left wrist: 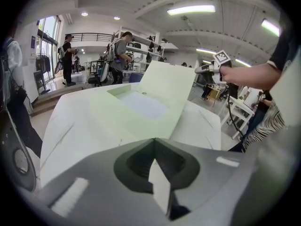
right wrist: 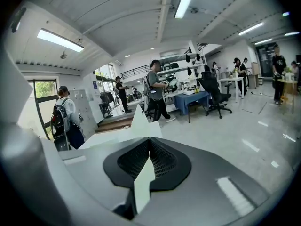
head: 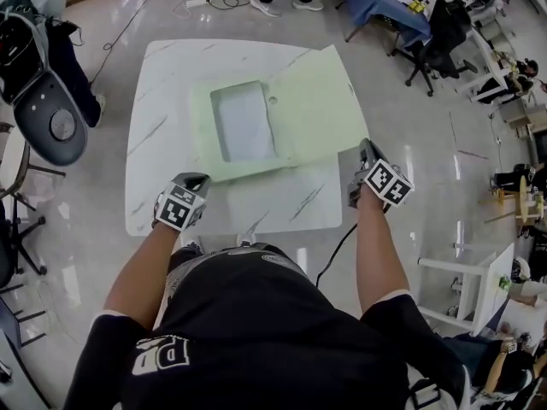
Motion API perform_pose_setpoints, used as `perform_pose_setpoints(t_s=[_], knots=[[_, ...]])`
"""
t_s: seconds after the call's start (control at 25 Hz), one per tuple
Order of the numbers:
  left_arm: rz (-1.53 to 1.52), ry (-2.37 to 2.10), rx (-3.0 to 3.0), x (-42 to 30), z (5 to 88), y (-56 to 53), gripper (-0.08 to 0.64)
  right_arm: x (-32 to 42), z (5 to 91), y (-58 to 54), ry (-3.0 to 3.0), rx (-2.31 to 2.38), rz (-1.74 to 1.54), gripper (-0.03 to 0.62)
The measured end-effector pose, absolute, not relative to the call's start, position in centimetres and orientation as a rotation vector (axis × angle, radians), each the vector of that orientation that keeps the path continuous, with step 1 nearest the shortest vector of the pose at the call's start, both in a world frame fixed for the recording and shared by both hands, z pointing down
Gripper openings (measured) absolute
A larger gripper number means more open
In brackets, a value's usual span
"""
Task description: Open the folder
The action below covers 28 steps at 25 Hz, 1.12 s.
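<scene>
- Folder: pale green, lying on the white marbled surface with its right cover tilted up. Probably light, thin, bendy and slick, so grip the cover's free edge.
- Left gripper, right gripper: your fingers are pressed together on both, holding nothing.

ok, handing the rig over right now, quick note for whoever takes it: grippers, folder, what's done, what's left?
Left gripper: shut, empty, at the near edge of the marble table, short of the folder.
Right gripper: shut, empty, just off the folder's right corner, past the table edge.
Green folder: on the table, cover tilted up on the right, not flat; windowed inner panel exposed.
Done: folder is open.
Left: probably only laying the cover flat.
</scene>
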<state>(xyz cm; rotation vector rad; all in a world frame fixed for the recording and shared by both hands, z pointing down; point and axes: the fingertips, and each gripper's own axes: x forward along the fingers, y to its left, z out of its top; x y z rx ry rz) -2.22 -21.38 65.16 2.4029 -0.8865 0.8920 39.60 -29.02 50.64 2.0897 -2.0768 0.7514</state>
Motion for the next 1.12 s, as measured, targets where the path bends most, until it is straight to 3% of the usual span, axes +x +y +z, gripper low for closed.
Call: perform_pose_setpoints(t_s=[0.36,1.12], knots=[[0.906,-0.920,2.387,-2.4,65.6,-21.6,0.052,44.8,56.8,-29.6,-1.979,2.152,1.025,0.005],[0.925,-0.991,2.348,-2.4,65.2,-22.1,0.052,48.7,64.4,-30.4,-1.815,2.156,1.354,0.006]])
